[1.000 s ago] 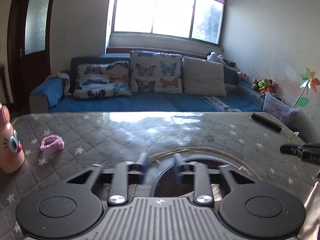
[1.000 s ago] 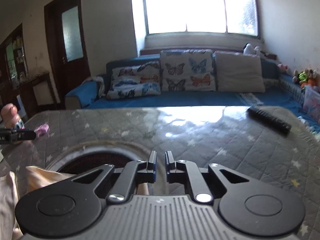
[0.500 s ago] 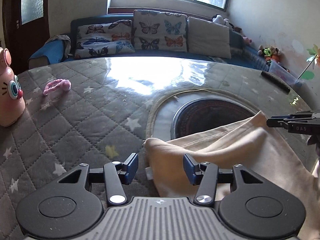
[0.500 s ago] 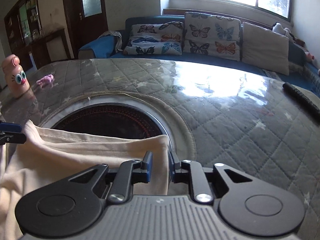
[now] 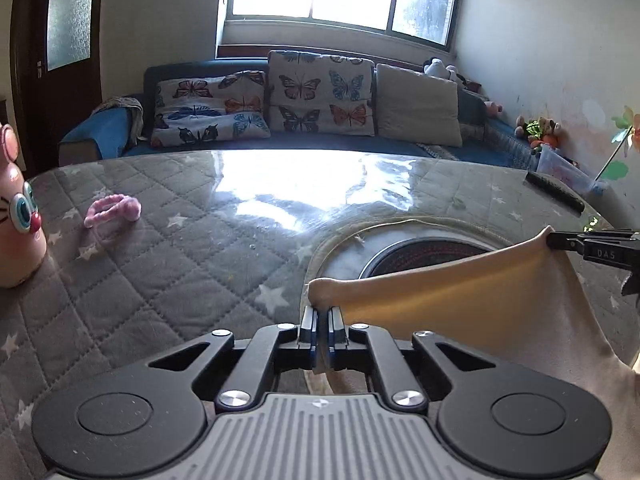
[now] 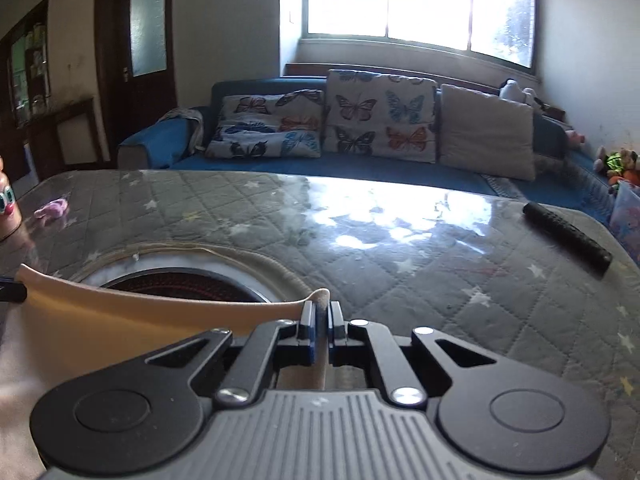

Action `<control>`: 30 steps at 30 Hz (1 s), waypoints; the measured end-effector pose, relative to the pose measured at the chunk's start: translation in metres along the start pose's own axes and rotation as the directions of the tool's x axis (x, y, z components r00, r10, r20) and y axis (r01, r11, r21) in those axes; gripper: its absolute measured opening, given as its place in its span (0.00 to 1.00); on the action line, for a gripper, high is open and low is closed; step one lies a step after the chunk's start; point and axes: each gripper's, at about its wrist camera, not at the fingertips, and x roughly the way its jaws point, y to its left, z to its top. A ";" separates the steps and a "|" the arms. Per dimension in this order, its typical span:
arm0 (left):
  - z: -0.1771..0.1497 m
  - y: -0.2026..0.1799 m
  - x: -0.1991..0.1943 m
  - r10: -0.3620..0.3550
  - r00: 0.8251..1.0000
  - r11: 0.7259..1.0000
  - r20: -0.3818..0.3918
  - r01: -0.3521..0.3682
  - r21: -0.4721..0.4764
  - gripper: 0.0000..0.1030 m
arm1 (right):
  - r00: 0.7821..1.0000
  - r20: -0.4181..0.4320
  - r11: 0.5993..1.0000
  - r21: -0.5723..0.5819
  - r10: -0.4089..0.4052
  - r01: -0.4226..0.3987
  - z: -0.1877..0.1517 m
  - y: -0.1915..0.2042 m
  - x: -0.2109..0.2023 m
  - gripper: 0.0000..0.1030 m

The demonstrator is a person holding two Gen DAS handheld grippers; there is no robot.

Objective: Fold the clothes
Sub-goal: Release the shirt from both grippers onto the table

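A cream garment (image 5: 480,292) hangs stretched over the quilted grey table (image 5: 180,264), its top edge pulled taut between both grippers. My left gripper (image 5: 320,314) is shut on the garment's left corner, which bulges just past the fingertips. In the left wrist view the right gripper (image 5: 560,241) pinches the other corner at the far right. From the right wrist view, my right gripper (image 6: 320,309) is shut on the garment (image 6: 140,320), and cloth runs back between its jaws. The left gripper (image 6: 12,290) shows at the left edge, holding the far corner.
A round dark inset (image 5: 420,254) sits in the table beneath the garment. A pink rabbit figure (image 5: 16,216) and a pink hair tie (image 5: 112,210) lie at the left. A black remote (image 6: 566,240) lies at the right. A blue sofa (image 5: 320,148) stands behind.
The left jaws, open around the cloth corner half a second ago, have shut on it. The right jaws have pinched tight too. The top edge now hangs taut between the grippers.
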 end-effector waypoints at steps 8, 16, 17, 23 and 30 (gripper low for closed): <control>0.010 -0.005 0.024 0.028 0.999 0.999 -0.016 -0.028 0.030 0.06 | 0.998 -0.055 1.000 -0.003 -0.026 0.026 -0.005 -0.001 0.028 0.05; 0.012 0.003 0.029 0.042 0.998 0.999 -0.041 -0.041 0.016 0.10 | 0.998 -0.066 0.999 -0.044 -0.021 0.018 0.003 0.004 0.026 0.18; 0.010 0.002 0.026 0.042 0.998 0.999 -0.039 -0.041 0.012 0.11 | 0.998 -0.063 0.999 -0.046 -0.018 0.015 0.003 0.004 0.022 0.21; -0.008 -0.015 -0.010 -0.016 0.999 0.999 -0.033 0.018 0.046 0.27 | 0.996 -0.081 0.995 -0.086 0.044 -0.051 -0.007 0.016 -0.015 0.37; -0.048 -0.053 -0.050 -0.066 0.997 0.987 -0.049 0.072 0.143 0.32 | 0.983 -0.126 0.982 -0.115 0.133 -0.148 -0.039 0.048 -0.054 0.46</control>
